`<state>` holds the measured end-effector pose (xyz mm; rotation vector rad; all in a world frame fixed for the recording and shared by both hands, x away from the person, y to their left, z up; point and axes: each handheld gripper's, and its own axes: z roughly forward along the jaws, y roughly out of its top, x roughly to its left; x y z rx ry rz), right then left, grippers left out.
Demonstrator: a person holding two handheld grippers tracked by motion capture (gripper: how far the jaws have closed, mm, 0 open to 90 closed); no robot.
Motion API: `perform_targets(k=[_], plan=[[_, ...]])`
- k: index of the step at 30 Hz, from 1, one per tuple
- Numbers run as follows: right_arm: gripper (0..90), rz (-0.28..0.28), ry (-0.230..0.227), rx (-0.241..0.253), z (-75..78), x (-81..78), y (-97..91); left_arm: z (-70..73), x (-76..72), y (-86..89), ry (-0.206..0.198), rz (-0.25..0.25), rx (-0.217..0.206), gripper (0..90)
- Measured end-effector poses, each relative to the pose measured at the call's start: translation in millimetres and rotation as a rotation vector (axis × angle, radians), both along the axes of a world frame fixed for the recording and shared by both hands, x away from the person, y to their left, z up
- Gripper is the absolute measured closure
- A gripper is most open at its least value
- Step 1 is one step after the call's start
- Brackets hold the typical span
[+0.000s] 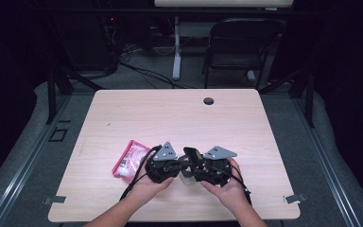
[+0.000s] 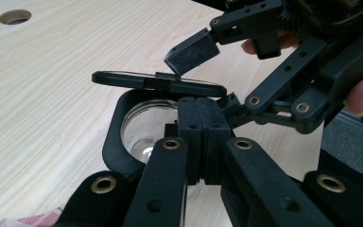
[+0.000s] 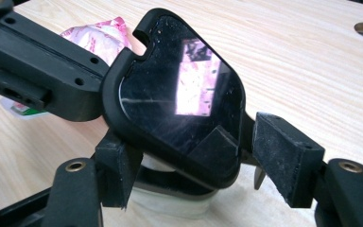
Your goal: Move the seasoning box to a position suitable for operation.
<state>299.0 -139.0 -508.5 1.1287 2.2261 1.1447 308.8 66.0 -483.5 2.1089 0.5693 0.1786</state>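
Note:
A small clear container (image 2: 144, 125) with a black collar and a glossy black hinged lid (image 3: 182, 85) sits between both grippers near the table's front edge (image 1: 187, 178). The lid (image 2: 158, 82) stands raised. My left gripper (image 2: 201, 123) has its pads pressed together on the black collar at the container's rim. My right gripper (image 3: 198, 165) stands wide with the lid between its jaws, and its right pad (image 3: 283, 156) is a little off the lid's edge. In the high view the left gripper (image 1: 182, 165) and right gripper (image 1: 192, 160) meet tip to tip.
A pink and white packet (image 1: 130, 160) lies on the wooden table (image 1: 170, 113) just left of my left hand, also seen as the packet (image 3: 101, 35). A cable hole (image 1: 209, 100) is at the table's far side. A black chair (image 1: 241, 42) stands beyond it.

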Motion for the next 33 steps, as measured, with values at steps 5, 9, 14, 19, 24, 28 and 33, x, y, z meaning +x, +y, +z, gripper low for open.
perform_targets(k=[5, 9, 14, 19, 24, 28, 33], plan=[[33.4, 0.005, -0.014, -0.012, -3.7, 6.5, 0.1, -0.4, 0.7, -1.3, 0.002, 0.000, 0.002, 89.5], [38.4, -0.015, -0.004, 0.030, -4.2, 8.6, -2.5, -1.4, 0.9, -1.5, 0.000, -0.001, 0.014, 89.1], [43.2, -0.016, 0.021, 0.058, -3.8, 10.1, -6.9, -11.9, 0.3, -0.9, 0.025, 0.005, 0.044, 88.8], [45.5, -0.022, 0.038, 0.073, -3.1, 11.0, -9.1, -16.2, 1.8, 0.4, 0.033, 0.010, 0.067, 88.5], [52.7, -0.030, 0.058, 0.106, -1.8, 12.5, -13.7, -21.3, 2.7, -0.3, 0.032, 0.021, 0.084, 88.0], [60.9, -0.036, 0.070, 0.131, 0.3, 12.8, -18.9, -23.5, 3.2, -0.8, 0.037, 0.018, 0.094, 88.0], [67.4, -0.052, 0.073, 0.149, 1.8, 12.1, -23.4, -23.6, 2.9, -0.9, 0.035, 0.015, 0.095, 88.0]])
